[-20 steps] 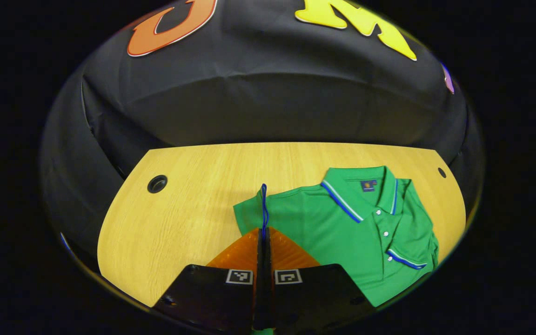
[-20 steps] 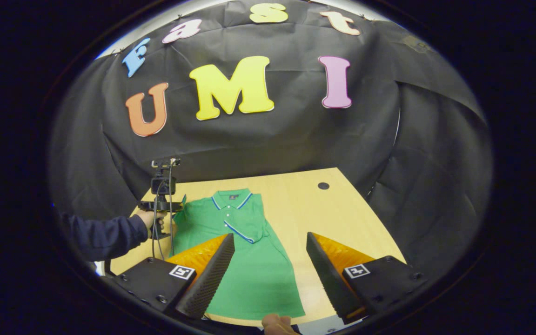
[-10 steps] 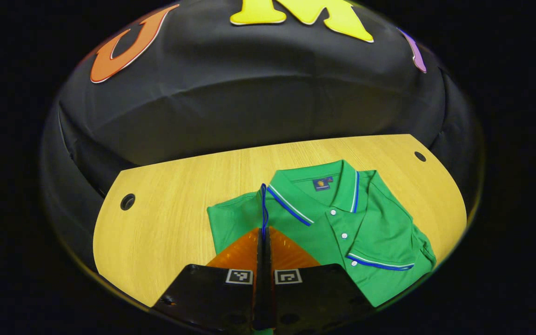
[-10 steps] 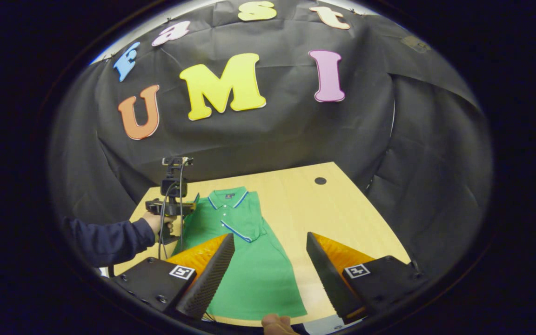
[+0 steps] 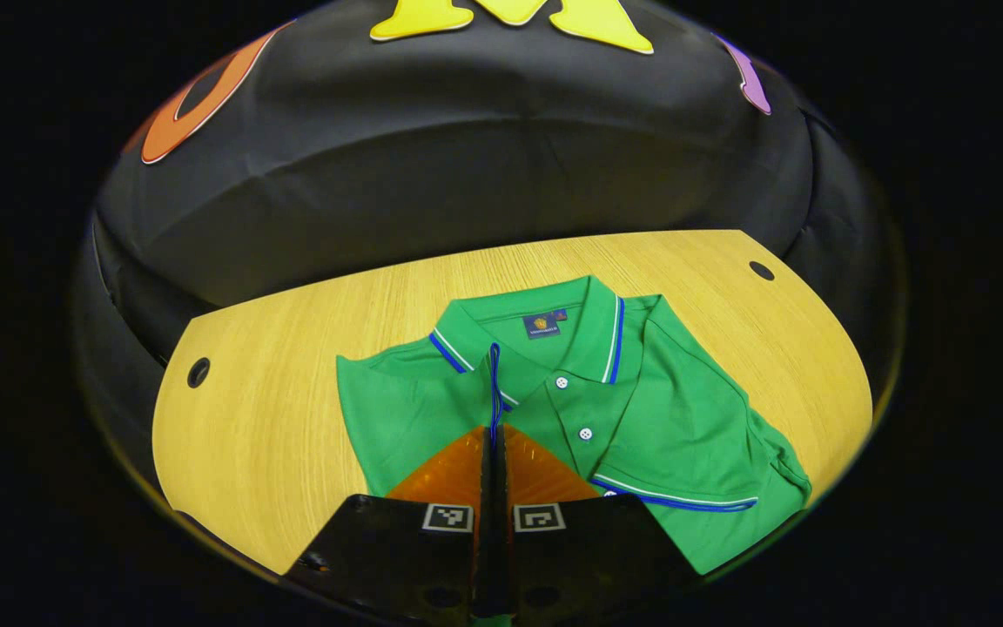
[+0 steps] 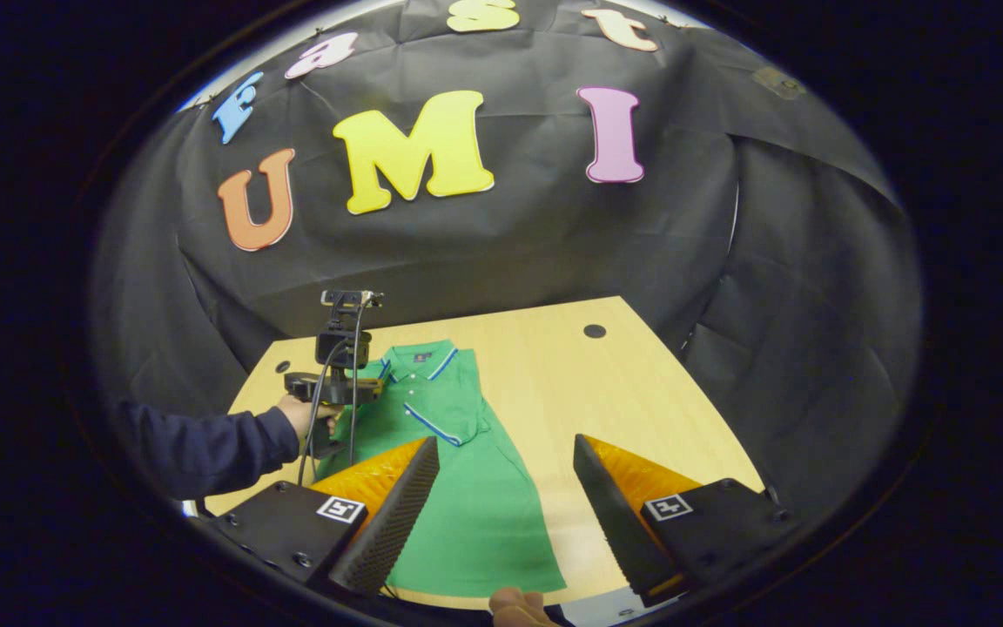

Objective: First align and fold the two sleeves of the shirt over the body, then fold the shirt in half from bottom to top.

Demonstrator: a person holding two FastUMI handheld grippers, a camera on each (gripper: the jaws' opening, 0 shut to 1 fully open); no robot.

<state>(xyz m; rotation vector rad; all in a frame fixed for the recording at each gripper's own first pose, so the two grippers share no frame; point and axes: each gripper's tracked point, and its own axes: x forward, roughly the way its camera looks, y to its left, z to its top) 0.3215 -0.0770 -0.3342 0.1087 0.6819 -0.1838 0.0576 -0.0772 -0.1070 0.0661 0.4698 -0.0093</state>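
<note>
Item: green shirt point(image 6: 458, 488) flat on the table point(image 6: 632, 383), collar away from us; our left gripper point(image 5: 493, 435), closed apparently on the left sleeve's hem point(image 5: 494, 383), is nearer; right gripper point(image 6: 506, 488) gapes, empty.

The left gripper point(image 5: 494, 435) is carried level in a sleeved hand point(image 6: 308, 416), its jaws pressed together on a pinched sleeve cuff; the right gripper point(image 6: 506, 492) is held with jaws spread wide
</note>
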